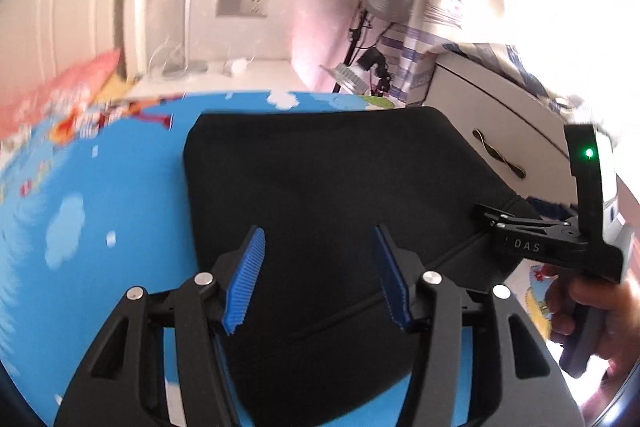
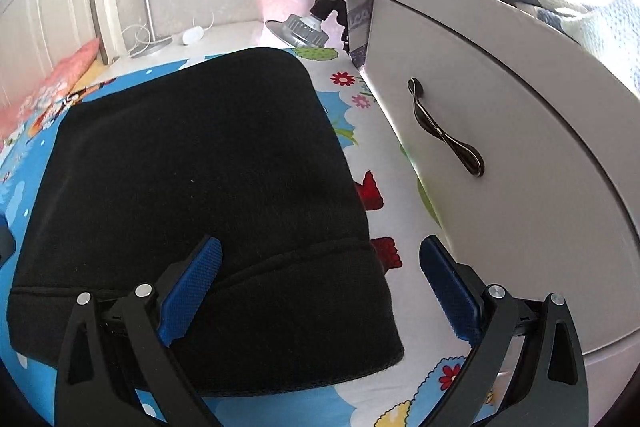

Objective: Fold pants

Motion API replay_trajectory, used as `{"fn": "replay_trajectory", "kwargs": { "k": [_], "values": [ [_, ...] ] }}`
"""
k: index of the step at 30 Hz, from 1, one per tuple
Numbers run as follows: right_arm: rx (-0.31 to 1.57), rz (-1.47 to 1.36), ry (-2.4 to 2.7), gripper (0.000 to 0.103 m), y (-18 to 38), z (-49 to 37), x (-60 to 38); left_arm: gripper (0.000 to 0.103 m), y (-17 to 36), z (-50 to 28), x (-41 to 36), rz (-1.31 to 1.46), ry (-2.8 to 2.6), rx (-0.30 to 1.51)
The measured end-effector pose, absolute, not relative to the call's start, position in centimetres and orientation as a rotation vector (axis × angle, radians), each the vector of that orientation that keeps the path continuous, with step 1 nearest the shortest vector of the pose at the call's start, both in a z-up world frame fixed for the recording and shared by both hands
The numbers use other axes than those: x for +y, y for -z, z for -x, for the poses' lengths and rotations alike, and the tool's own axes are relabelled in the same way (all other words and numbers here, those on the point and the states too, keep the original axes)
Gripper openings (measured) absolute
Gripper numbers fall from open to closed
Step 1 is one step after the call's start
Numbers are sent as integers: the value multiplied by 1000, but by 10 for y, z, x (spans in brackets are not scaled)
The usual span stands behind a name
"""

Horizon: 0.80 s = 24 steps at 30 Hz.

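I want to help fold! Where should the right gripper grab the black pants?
Probably the thick near hem at the pants' right corner. It lies doubled and raised off the sheet, and the open right gripper already straddles it, so come straight down from above.

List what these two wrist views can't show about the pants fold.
- Black fleece pants: near edge hidden under the right tool frame, right wrist view; layer count unreadable, fabric too dark.
- Same pants, left wrist view: near part covered by the left tool.
- Pink printed pillow: blurred, left wrist view.
- White cabinet drawer: cut off by the lens edge.
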State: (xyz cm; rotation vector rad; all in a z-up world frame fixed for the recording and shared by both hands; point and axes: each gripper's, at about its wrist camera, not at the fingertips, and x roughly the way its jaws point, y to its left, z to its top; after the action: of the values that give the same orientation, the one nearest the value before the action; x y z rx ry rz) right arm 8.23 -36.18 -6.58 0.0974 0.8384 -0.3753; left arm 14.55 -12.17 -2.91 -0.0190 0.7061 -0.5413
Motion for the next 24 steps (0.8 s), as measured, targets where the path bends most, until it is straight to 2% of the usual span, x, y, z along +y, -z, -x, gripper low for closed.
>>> {"fn": "replay_trajectory", "kwargs": {
  "k": [5,15,16,18,19,22,24],
  "values": [
    [818,-82,362,96,64,-82,-361,52,59,-144,-115,-3,537,791],
    [634,0,283,96,15,-61,-340,53,65,-137,-115,-27,524,766],
    [645,32,282,91,18,-63,-336,53,64,-136,-116,-40,519,764],
    [702,89,304,84,34,-72,-334,49,51,-134,-120,-76,500,738],
    [749,84,309,79,45,-76,-337,42,42,-136,-122,-83,509,722],
    [789,-84,266,79,65,-74,-356,41,2,-151,-144,-118,573,676],
    [795,-153,251,79,68,-72,-363,41,-15,-172,-173,-135,648,715]
  ]
}}
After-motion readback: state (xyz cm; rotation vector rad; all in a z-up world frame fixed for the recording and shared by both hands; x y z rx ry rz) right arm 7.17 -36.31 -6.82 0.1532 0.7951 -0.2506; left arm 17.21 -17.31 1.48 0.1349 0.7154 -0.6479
